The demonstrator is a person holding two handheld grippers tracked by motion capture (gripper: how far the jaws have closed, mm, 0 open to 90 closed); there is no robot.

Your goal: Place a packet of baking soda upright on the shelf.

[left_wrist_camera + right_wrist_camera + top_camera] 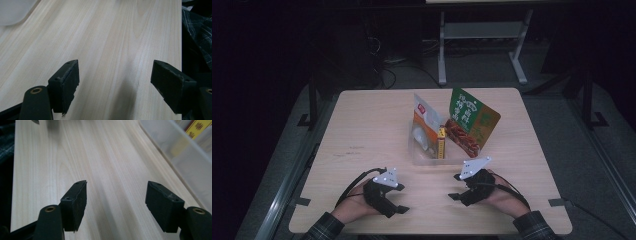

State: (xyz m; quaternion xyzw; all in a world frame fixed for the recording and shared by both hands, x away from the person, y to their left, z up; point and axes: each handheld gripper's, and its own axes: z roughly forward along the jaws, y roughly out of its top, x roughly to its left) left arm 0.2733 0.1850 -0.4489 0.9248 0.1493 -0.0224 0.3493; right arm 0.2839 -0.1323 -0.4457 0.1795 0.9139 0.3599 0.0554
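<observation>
My left gripper (402, 199) rests low near the table's front edge, left of centre, jaws pointing right. In the left gripper view it (115, 80) stands open with only bare wood between the pads. My right gripper (454, 186) lies opposite it, jaws pointing left toward the other one. In the right gripper view it (116, 200) is open and empty too. A clear plastic bin (424, 161) sits at the table's middle, just beyond both grippers. It holds a white and orange pouch (423, 114) and a yellow box (441, 142). A green and red pouch (471, 122) leans at its right side.
The light wooden table (362, 130) has bare wood to the left of the bin and between the grippers. The bin's wall (180, 152) runs close along the right gripper's right side, the yellow box (197, 127) behind it. A plaid sleeve (197, 30) hangs past the table's front edge.
</observation>
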